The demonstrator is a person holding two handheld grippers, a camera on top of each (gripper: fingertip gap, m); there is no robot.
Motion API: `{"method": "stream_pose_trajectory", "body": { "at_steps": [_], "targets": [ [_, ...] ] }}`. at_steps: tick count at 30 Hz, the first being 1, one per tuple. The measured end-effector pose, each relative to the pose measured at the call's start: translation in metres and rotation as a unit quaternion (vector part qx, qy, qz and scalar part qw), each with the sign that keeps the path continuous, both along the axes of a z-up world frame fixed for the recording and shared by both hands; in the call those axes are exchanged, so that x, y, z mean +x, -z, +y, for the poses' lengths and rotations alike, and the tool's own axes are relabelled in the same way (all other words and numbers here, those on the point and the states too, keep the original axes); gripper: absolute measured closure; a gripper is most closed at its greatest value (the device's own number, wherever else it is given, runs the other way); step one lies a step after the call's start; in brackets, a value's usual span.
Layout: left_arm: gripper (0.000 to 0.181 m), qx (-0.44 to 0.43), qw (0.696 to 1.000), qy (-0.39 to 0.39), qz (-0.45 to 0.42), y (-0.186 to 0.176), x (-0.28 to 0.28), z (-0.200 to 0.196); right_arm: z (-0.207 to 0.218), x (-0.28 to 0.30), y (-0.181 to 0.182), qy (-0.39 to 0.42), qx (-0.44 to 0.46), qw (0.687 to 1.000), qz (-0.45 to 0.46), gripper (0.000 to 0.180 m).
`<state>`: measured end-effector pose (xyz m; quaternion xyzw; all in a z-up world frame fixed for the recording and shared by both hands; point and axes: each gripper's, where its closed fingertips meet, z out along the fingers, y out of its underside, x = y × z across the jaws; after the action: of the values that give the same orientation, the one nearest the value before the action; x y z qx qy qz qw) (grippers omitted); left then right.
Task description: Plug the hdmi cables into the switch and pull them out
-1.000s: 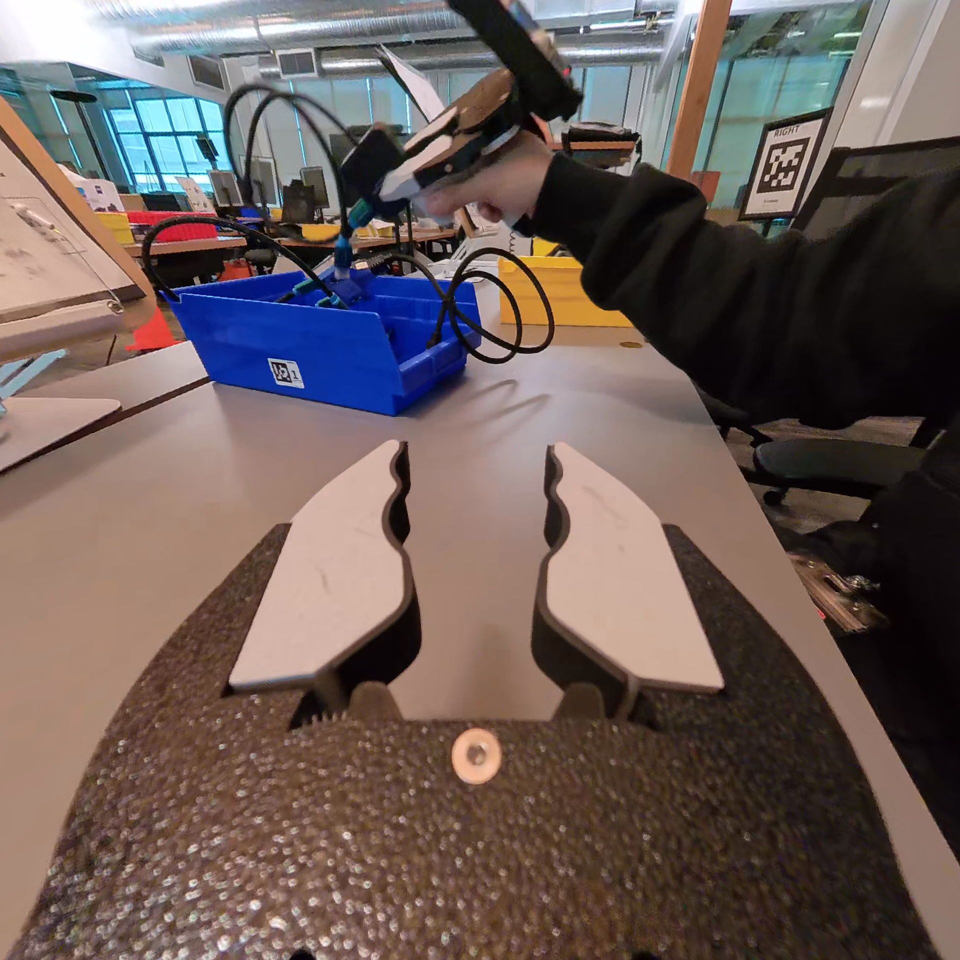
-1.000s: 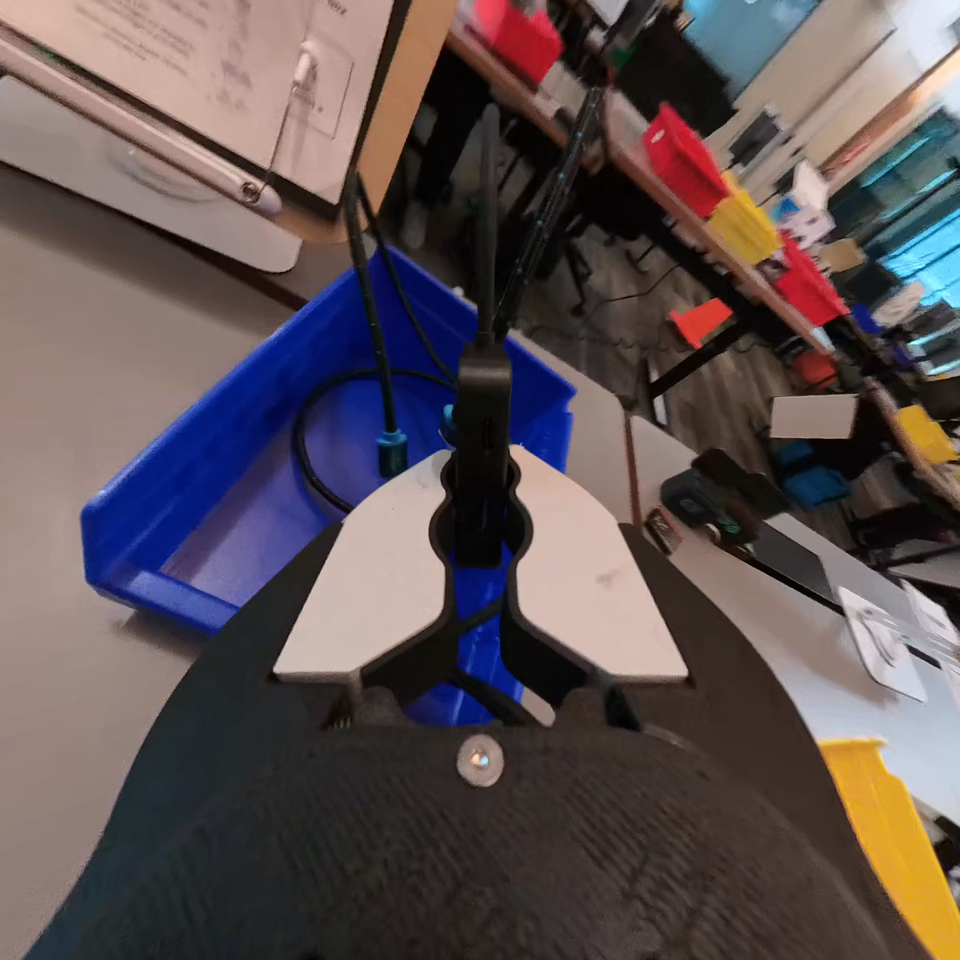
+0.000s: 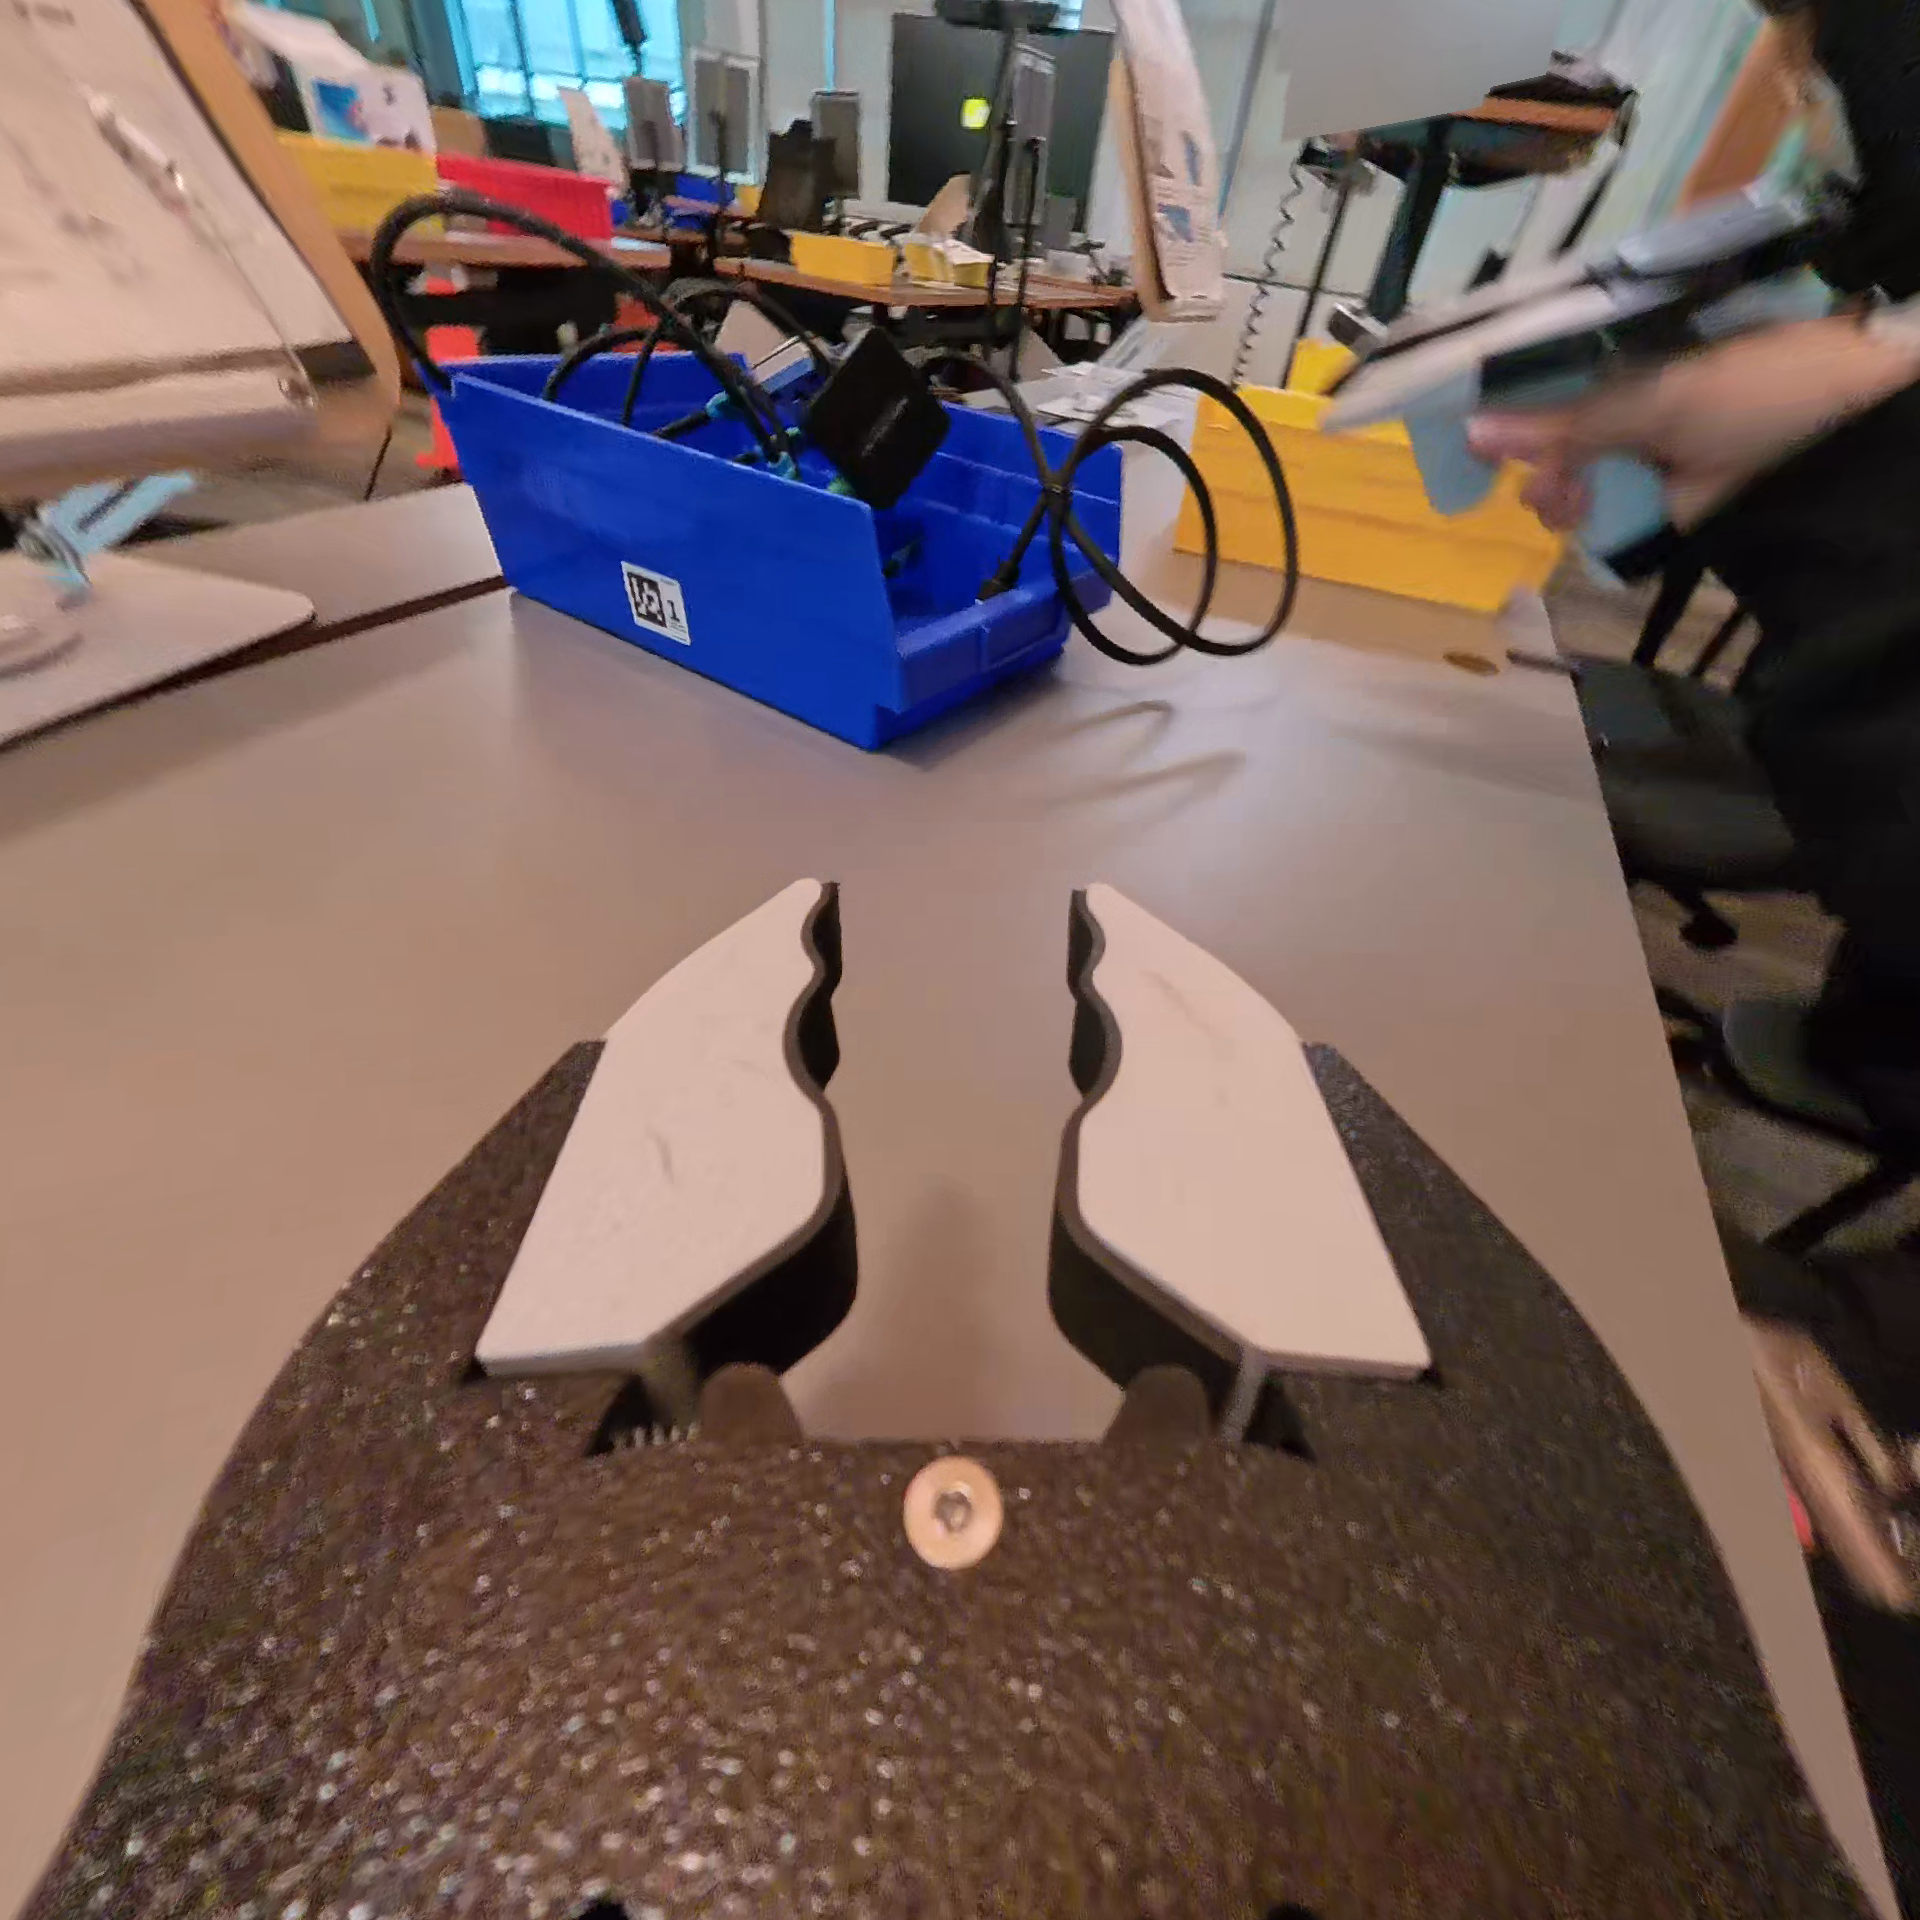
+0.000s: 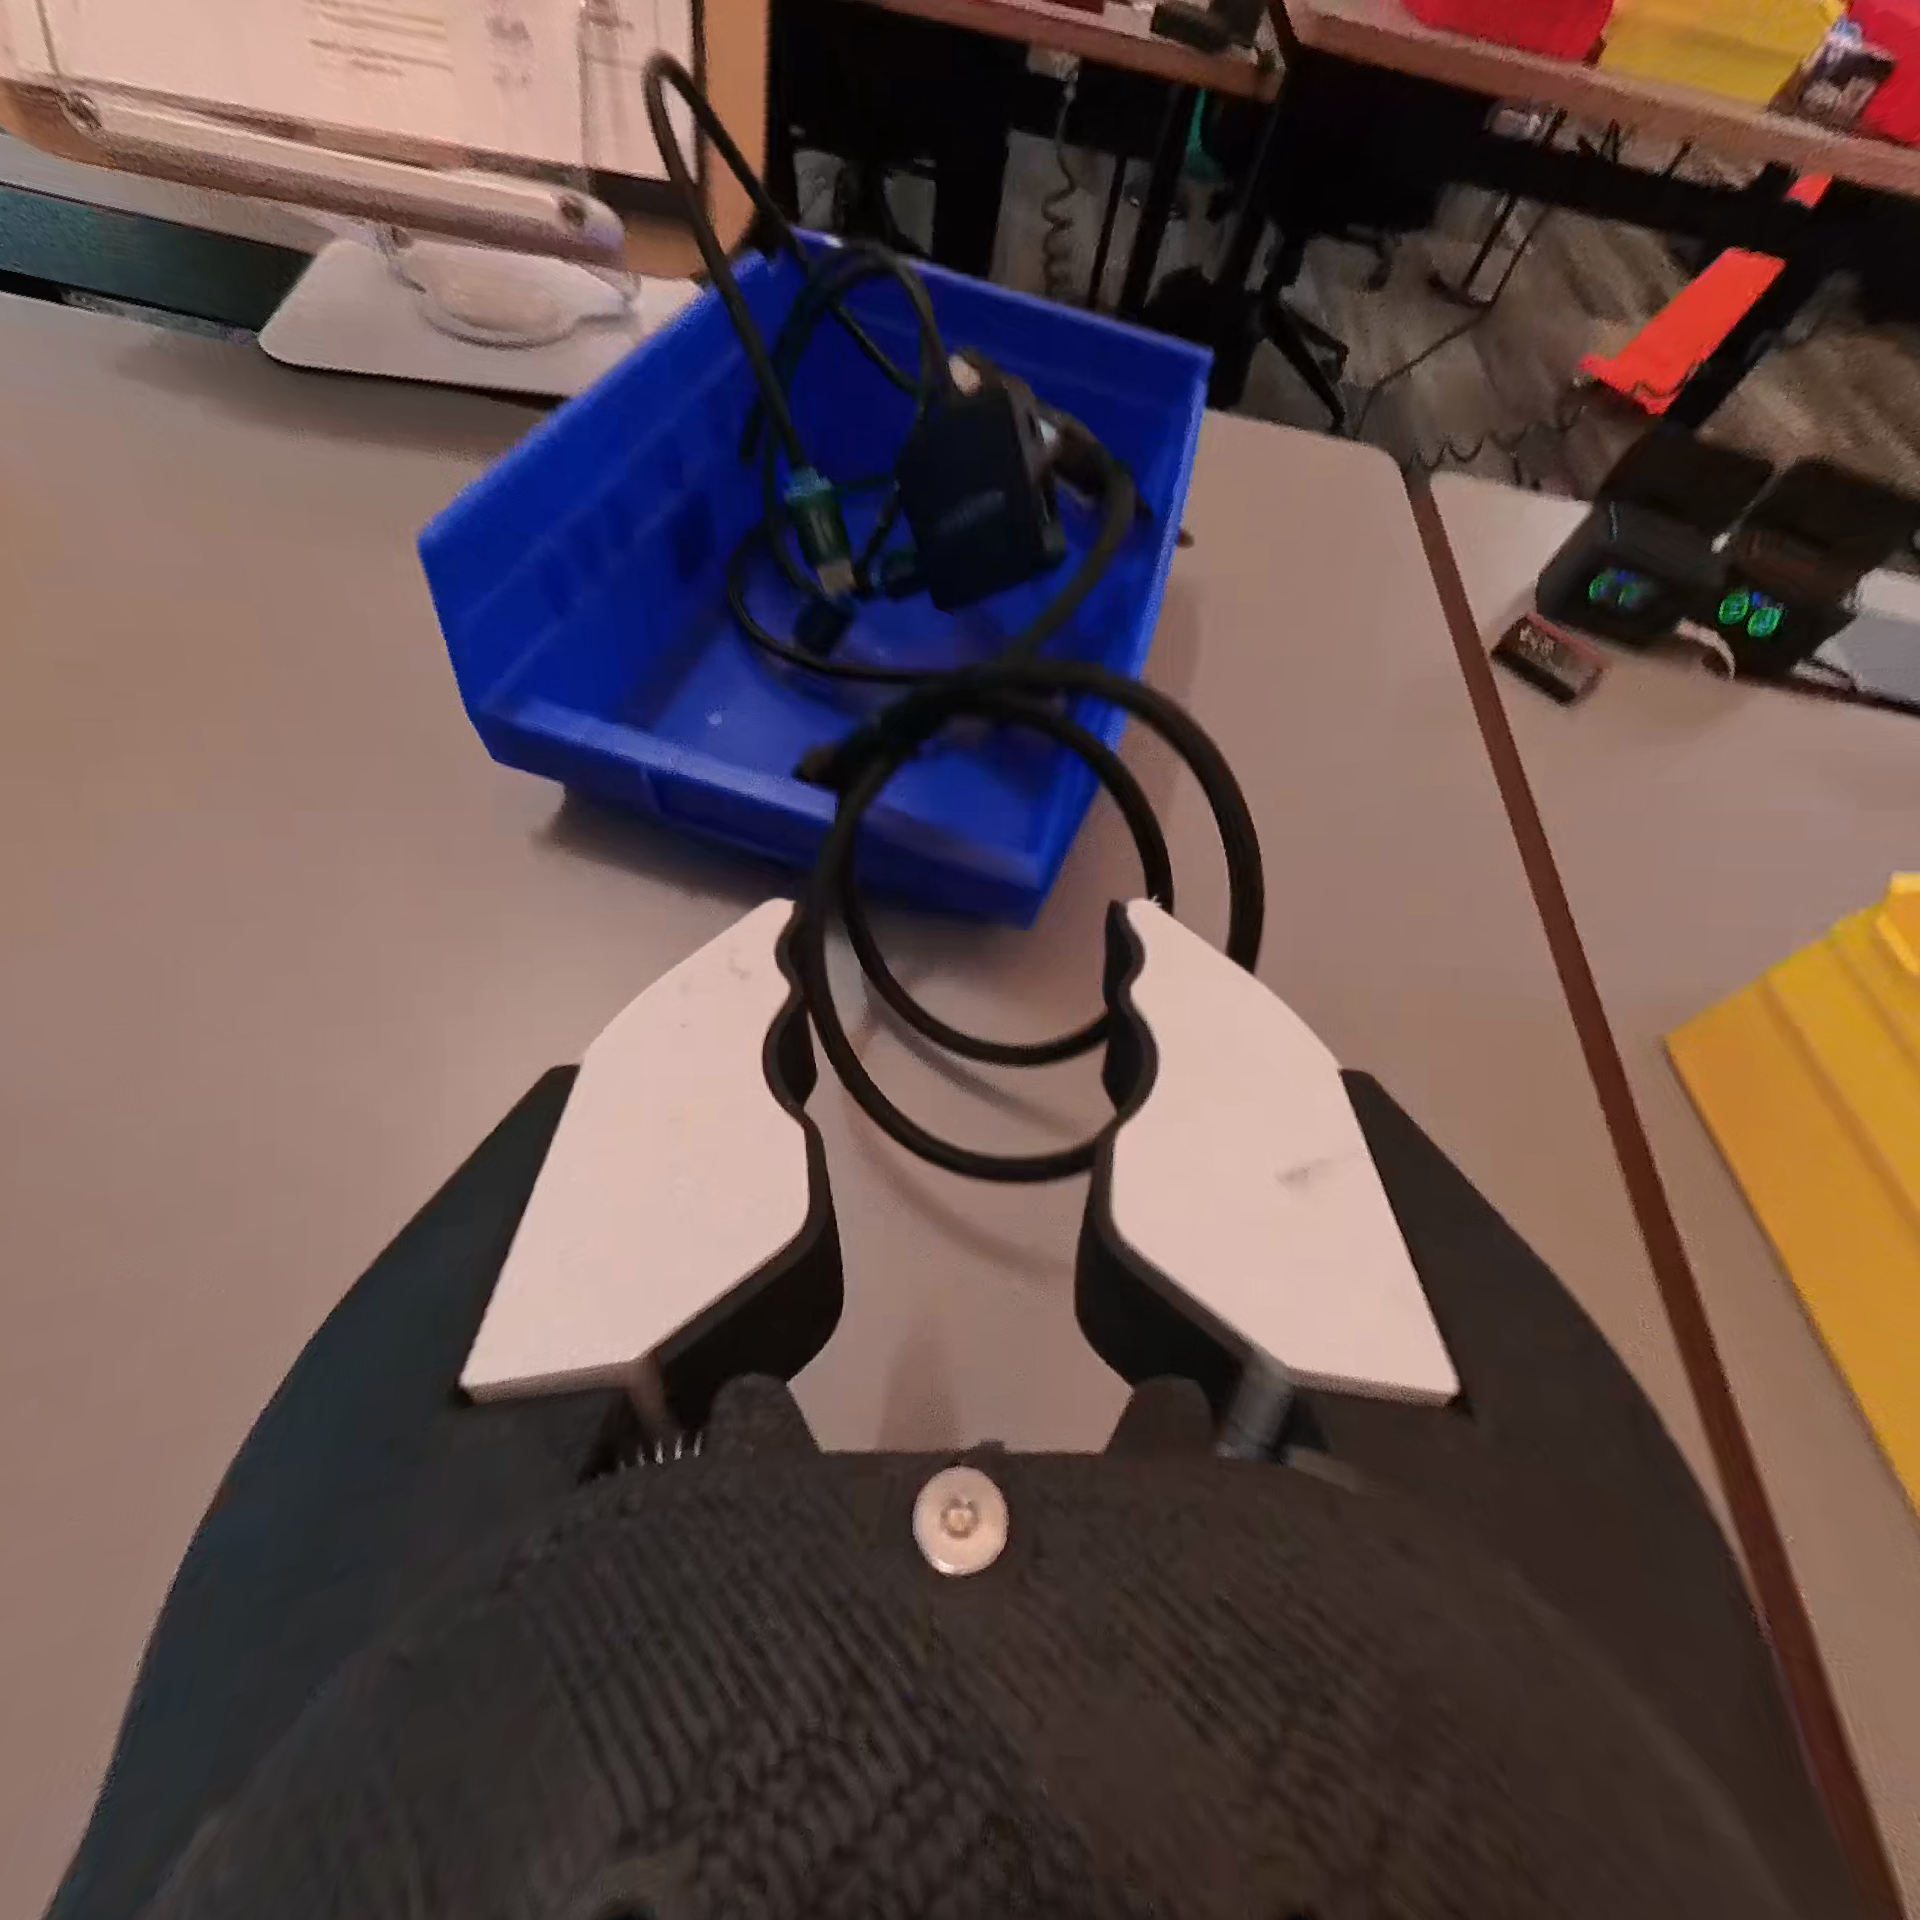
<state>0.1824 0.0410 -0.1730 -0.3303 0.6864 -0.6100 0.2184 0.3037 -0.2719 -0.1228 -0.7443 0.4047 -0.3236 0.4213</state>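
1. I hold two hand-held grippers. My left hand-held gripper [image 3: 951, 914] hovers low over the bare grey tabletop [image 3: 416, 831], its two fingers apart with nothing between them.
2. My right hand-held gripper [image 4: 961, 925] also has its two fingers spread and holds nothing; in the left wrist view it shows blurred at the far right [image 3: 1455, 374], well apart from the bin.
3. One blue bin [image 4: 582, 582] stands on the far part of the tabletop, with one square marker sticker [image 3: 655, 603] on its near wall.
4. One black switch [image 4: 977, 509] sits tilted inside the bin, leaning among the cables.
5. Black hdmi cables [image 4: 800, 416] lie tangled in the bin; I cannot count them for certain. Some plug ends look teal.
6. One cable forms two round loops [image 4: 1039, 883] that hang over the bin's near wall onto the tabletop, just beyond my right fingertips.
7. One yellow bin [image 3: 1351, 499] stands to the right of the blue one.
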Motion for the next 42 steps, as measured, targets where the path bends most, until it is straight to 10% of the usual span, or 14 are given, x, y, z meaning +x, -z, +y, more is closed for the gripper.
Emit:
{"method": "stream_pose_trajectory", "body": {
  "at_steps": [12,18,23,31,42],
  "targets": [
    [0.094,0.077,0.971,-0.196,0.116,0.011,0.200,-0.117,0.001,-0.006,-0.004,-0.033,0.051,0.998,-0.034,0.118],
    [0.130,0.090,0.961,-0.175,0.197,0.045,0.223,-0.128,0.013,-0.010,-0.008,-0.049,0.035,0.997,-0.050,0.109],
    [0.168,0.124,0.958,-0.222,0.133,0.037,0.210,-0.083,0.035,-0.020,-0.015,-0.085,0.024,0.994,-0.059,0.105],
    [0.177,0.121,0.958,-0.239,0.100,0.032,0.100,0.016,0.102,-0.064,-0.048,-0.154,0.084,0.982,-0.069,0.117],
    [0.178,0.063,0.929,-0.359,0.068,0.026,-0.030,0.141,0.387,-0.178,-0.114,-0.506,0.142,0.849,0.053,0.084]
  ]
}}
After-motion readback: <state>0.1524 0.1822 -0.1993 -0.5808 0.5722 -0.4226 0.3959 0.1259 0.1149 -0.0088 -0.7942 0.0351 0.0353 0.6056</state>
